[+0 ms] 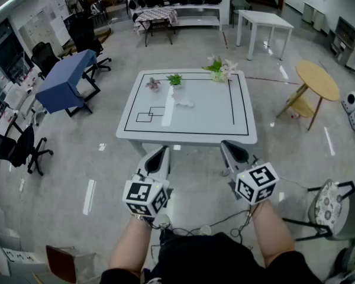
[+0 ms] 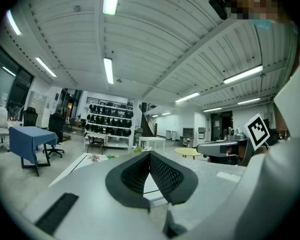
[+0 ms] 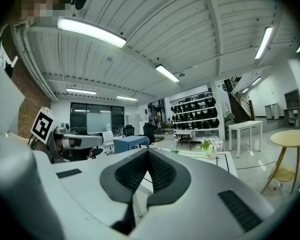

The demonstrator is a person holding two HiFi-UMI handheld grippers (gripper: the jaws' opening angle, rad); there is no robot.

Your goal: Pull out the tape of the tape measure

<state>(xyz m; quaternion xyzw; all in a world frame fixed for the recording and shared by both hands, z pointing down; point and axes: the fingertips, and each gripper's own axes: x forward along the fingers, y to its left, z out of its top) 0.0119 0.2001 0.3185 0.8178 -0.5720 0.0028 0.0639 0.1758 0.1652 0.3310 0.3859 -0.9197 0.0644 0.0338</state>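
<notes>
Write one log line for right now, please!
left tongs: shut, empty | right tongs: shut, empty | white table: ahead, not reached

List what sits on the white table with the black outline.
On the white table, along its far edge: a pinkish plant, a green plant, a flower bunch. Nearer the middle, a small white object, too small to identify. Nothing covers the tabletop.

Lab hall; marked table [image 1: 208, 112]; shelving [image 1: 186, 7].

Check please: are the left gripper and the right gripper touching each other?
Apart. The head view shows a strip of bare floor between the left gripper and the right gripper, both shut.
</notes>
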